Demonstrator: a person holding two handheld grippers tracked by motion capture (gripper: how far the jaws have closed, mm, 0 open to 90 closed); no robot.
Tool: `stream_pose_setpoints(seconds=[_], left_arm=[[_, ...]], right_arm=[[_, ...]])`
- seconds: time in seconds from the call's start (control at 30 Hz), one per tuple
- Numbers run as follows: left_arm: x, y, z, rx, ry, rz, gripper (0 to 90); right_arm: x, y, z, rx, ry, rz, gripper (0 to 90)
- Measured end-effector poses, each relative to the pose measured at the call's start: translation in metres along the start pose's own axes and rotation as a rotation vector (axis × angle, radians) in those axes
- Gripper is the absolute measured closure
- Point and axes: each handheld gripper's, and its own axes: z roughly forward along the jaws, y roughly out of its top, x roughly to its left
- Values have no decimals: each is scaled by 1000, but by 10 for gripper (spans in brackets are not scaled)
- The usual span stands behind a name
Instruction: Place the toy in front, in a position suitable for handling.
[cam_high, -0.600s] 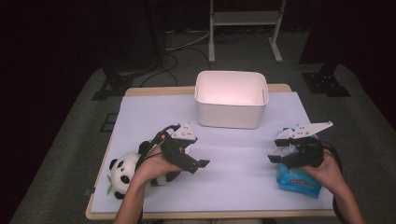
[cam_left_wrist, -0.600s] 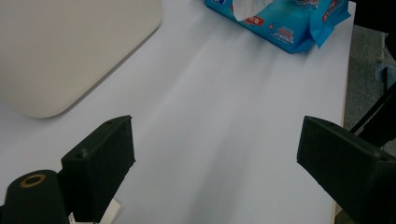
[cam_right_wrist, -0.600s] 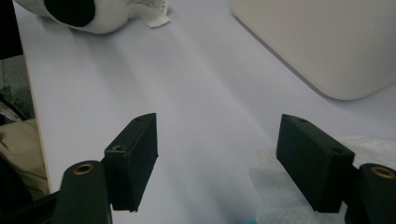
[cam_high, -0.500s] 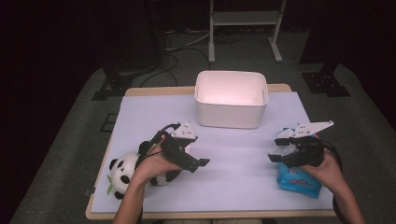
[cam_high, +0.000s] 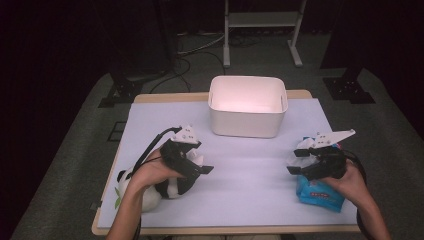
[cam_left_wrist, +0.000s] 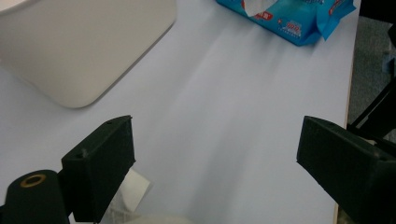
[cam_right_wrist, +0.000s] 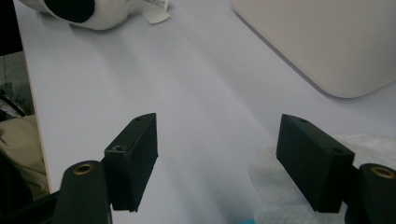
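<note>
Black jaws stand wide on both my grippers, nothing between them: my left gripper (cam_high: 197, 162) hovers over the plush panda (cam_high: 150, 187), my right gripper (cam_high: 307, 160) over the blue wipes pack (cam_high: 320, 192) (both near edge). Farther back, mid-table, sits the white bin (cam_high: 247, 107).

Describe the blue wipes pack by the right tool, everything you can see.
The blue wipes pack is a soft plastic pouch with red-and-white label print and crimped ends. It lies flat on the lilac table cover near the front right corner, partly under the right tool, whose jaws stand open just above it. A white sheet shows at its top opening.
</note>
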Motion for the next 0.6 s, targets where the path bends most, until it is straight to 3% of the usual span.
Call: stream_pose_setpoints(seconds=[0.37,0.6], left_arm=[[16,-8,-25,9,9,-19,130],[23,-17,-43,36,52,-23,137]], right_arm=[[3,1,0,5,2,-18,281],[3,0,1,11,9,-22,281]])
